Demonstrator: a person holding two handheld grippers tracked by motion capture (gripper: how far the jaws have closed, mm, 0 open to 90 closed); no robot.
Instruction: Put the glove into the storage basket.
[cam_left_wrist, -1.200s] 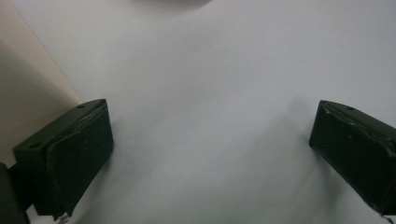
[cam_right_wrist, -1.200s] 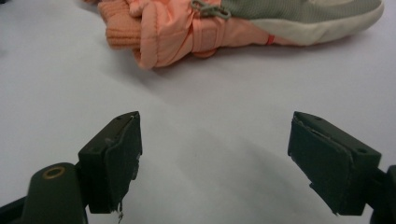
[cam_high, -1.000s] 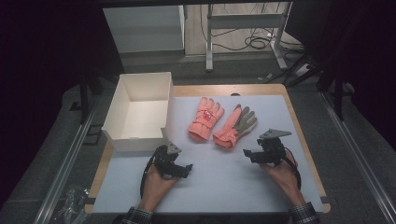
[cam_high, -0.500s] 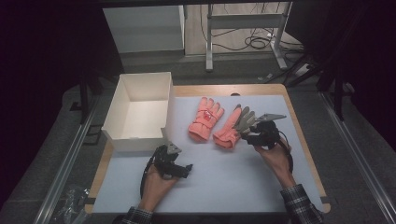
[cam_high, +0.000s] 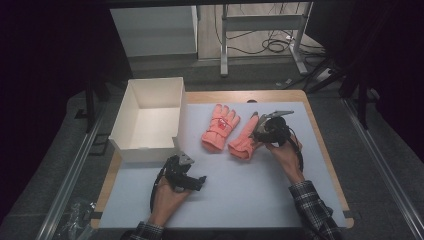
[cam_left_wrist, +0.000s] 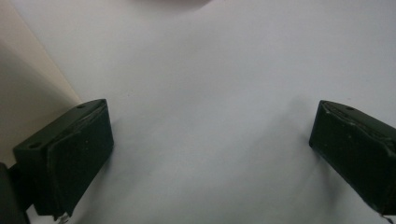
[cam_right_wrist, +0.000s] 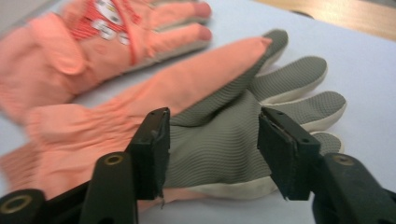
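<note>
Right hand-held gripper (cam_right_wrist: 212, 149): jaws apart, straddling the grey ribbed palm of the palm-up salmon-pink knit glove (cam_right_wrist: 154, 116), a detail its own view supplies. High view: this glove (cam_high: 246, 140) lies mid-tabletop (cam_high: 250, 200) beside a second salmon-pink glove (cam_high: 220, 127), near the white open box (cam_high: 150, 120). Left hand-held gripper (cam_left_wrist: 210, 154): open, over bare surface. A second ago the right hand-held gripper hung nearer the person.

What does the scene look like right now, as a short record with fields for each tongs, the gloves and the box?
right tongs: open, jaws either side of the grey-palmed glove, not yet closed on it
left tongs: open, over bare white mat, near the box
other glove: orange, back side up, lying beside the grey-palmed glove
box: white, open-topped, empty, at the mat's left edge
</note>
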